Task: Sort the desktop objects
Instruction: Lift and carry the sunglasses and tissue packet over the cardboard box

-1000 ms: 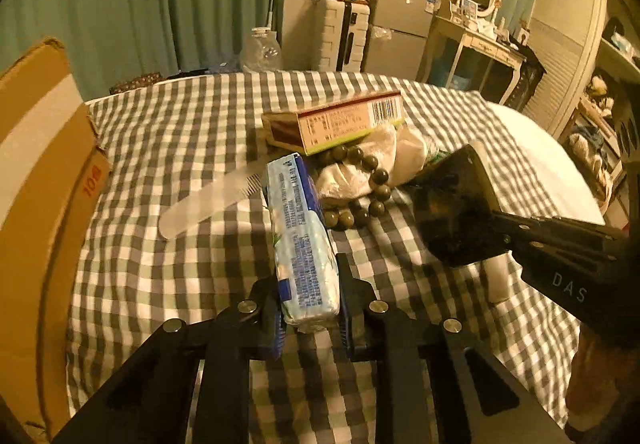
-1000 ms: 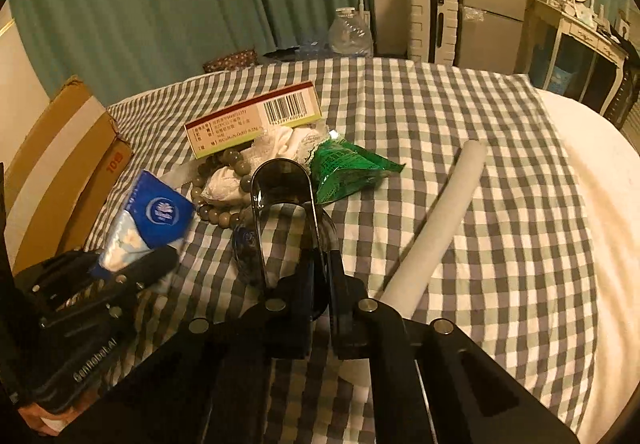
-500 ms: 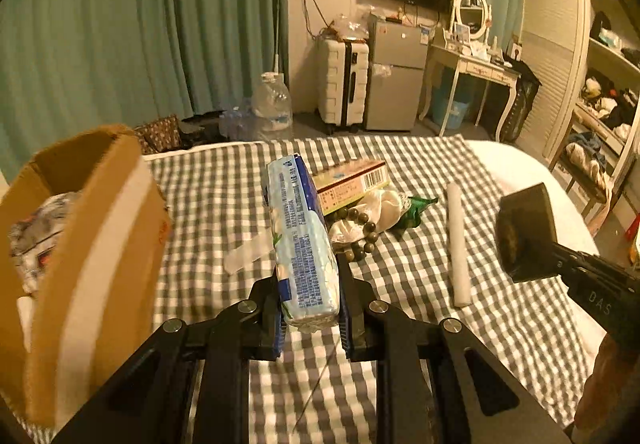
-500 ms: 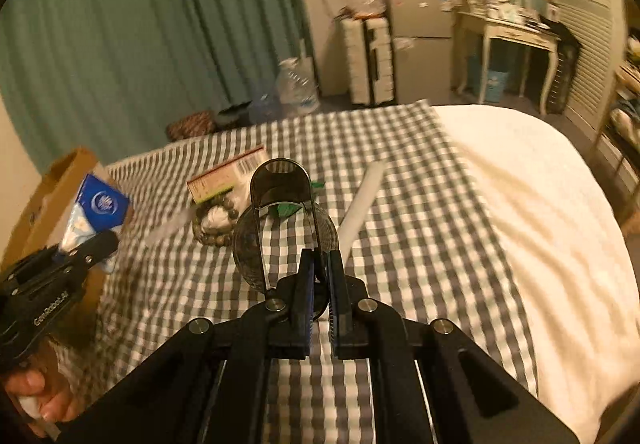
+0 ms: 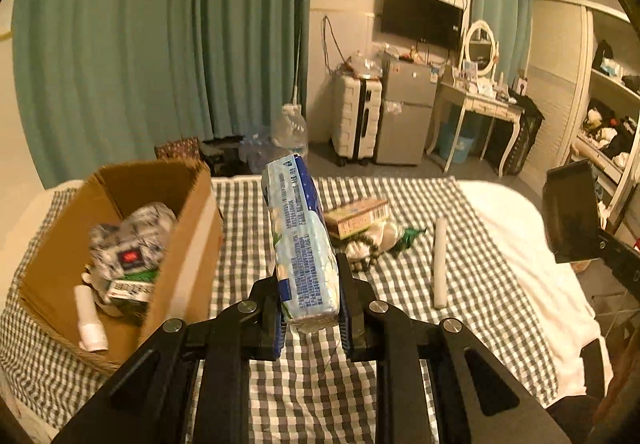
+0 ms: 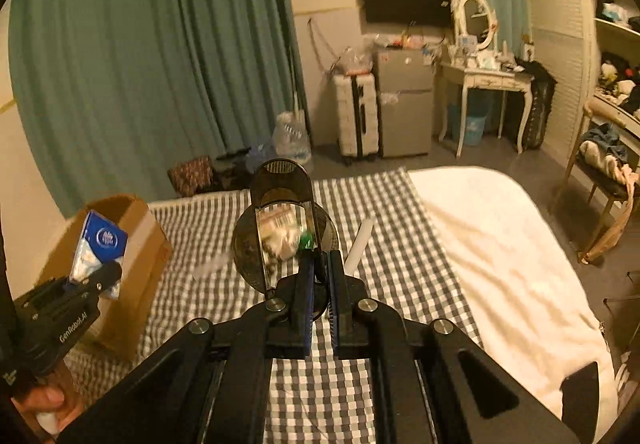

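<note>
From the left wrist, the left gripper [image 5: 310,318] clamps the tissue pack [image 5: 300,244] beside the cardboard box [image 5: 188,244], so carry it over the opening before release; from the right wrist, the right gripper [image 6: 318,304] pinches sunglasses [image 6: 280,236], best kept level above the checked cloth [image 6: 400,268].

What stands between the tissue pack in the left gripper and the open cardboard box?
Nothing visible does. The tissue pack is held up in the left gripper, and the cardboard box sits just to its left, top open, already holding a few items.

Black hand-held gripper [image 5: 310,318]; silver screws.
</note>
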Tool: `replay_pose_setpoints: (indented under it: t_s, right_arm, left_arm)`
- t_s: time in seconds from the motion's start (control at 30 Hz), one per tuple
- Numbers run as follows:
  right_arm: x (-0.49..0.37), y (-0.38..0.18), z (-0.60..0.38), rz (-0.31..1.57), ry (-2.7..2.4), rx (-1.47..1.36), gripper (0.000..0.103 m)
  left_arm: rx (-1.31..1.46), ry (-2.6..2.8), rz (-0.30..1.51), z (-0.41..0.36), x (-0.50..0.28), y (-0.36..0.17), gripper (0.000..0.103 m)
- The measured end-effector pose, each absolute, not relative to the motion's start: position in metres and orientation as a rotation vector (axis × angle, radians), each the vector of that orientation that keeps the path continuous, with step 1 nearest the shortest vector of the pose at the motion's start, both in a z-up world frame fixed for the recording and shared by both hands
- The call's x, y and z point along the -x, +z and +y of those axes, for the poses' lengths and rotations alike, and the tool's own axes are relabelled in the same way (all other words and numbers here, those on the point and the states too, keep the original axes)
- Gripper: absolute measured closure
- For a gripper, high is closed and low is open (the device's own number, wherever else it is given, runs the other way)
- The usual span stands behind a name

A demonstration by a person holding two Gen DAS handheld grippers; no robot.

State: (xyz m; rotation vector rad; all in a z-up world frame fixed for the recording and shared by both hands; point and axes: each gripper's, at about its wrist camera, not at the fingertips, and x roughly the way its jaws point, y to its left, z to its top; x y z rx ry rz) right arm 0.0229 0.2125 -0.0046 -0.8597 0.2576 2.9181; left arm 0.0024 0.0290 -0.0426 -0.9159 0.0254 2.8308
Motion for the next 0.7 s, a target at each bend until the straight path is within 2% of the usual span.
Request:
replay_pose_setpoints:
  t_s: [0.23, 0.7]
  right_arm:
    - [-0.052, 0.036, 0.197, 0.228, 2.928, 0.728, 0.097]
    - [-0.066, 0.077, 0.167, 0.199, 2.952, 0.643, 0.097]
  left_arm:
    - [0.82, 2.842, 0.016, 0.019, -0.028, -0.005, 0.082]
    - [0.659, 2.888, 0.03, -0.024, -0.047, 0.041, 0.082]
